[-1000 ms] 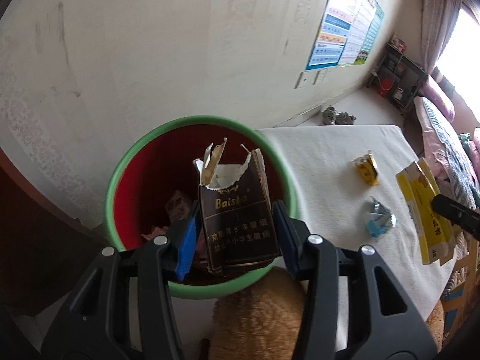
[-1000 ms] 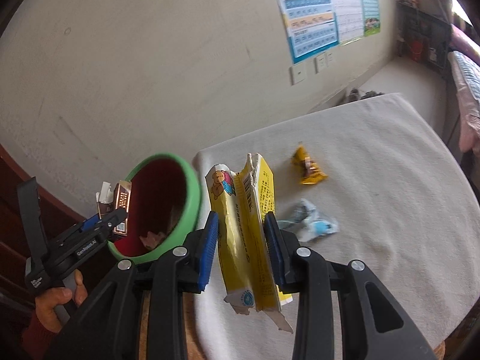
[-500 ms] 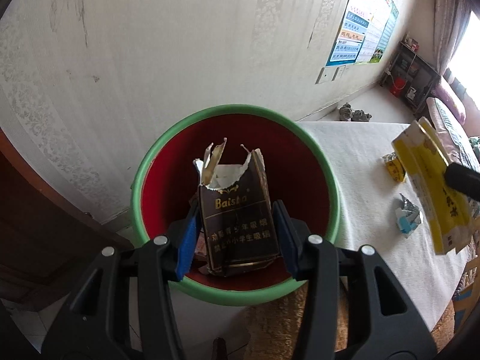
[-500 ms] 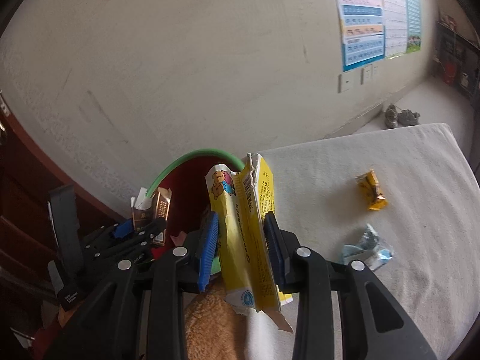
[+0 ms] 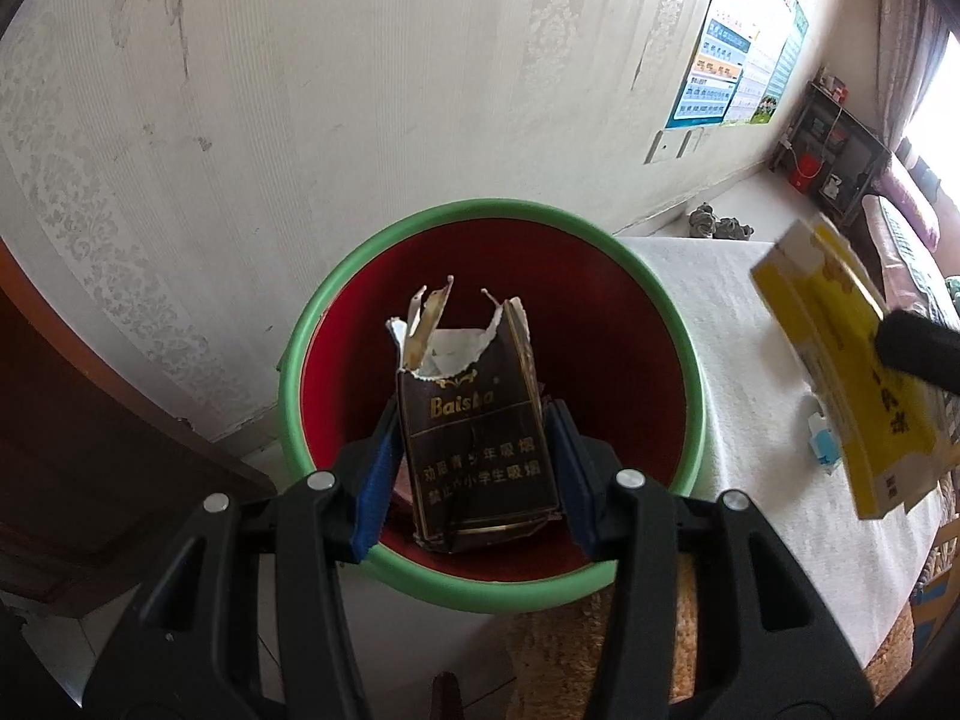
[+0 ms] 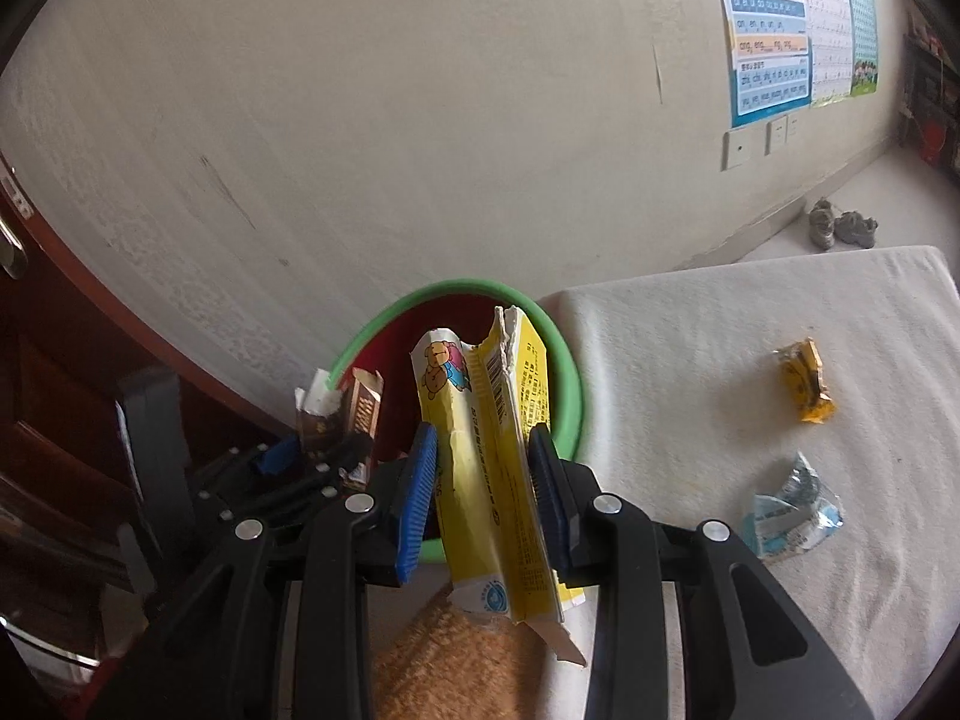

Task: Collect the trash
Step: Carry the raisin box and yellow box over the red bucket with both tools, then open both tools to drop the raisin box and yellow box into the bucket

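My left gripper (image 5: 474, 462) is shut on a torn dark brown cigarette pack (image 5: 474, 438) and holds it over the mouth of the red bin with a green rim (image 5: 492, 207). My right gripper (image 6: 483, 480) is shut on a torn yellow carton (image 6: 492, 456) and holds it at the near edge of the bin (image 6: 567, 384). The yellow carton also shows at the right of the left wrist view (image 5: 840, 372). The left gripper with its pack (image 6: 342, 414) shows left of the carton in the right wrist view.
A white-covered table (image 6: 720, 330) stands right of the bin. On it lie a small yellow wrapper (image 6: 807, 381) and a crumpled silver and blue wrapper (image 6: 792, 510). A wall is behind the bin, dark wooden furniture (image 6: 54, 372) to the left.
Both grippers have moved left toward the bin. The left one now holds its pack over the bin's middle, and the right one has brought the yellow carton to the bin's rim.
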A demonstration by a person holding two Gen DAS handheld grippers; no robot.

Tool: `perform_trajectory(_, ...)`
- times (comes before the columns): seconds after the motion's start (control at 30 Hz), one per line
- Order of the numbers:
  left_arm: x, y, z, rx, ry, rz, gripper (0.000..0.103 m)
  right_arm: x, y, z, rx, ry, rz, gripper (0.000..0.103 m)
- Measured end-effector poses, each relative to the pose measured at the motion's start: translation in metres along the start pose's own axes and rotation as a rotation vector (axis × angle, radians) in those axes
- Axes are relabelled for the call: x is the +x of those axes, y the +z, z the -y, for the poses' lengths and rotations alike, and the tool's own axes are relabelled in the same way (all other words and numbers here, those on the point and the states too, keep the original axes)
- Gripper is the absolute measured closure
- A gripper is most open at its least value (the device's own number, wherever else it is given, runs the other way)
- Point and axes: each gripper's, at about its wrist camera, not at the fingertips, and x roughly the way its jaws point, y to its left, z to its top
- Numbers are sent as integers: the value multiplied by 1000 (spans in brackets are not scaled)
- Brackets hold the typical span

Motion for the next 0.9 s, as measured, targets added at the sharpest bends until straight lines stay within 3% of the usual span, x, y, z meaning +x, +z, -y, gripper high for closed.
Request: perform_trajectory(0.9, 22, 12, -22, -45, 16, -25, 57, 35, 24, -3, 39, -6, -41, 70)
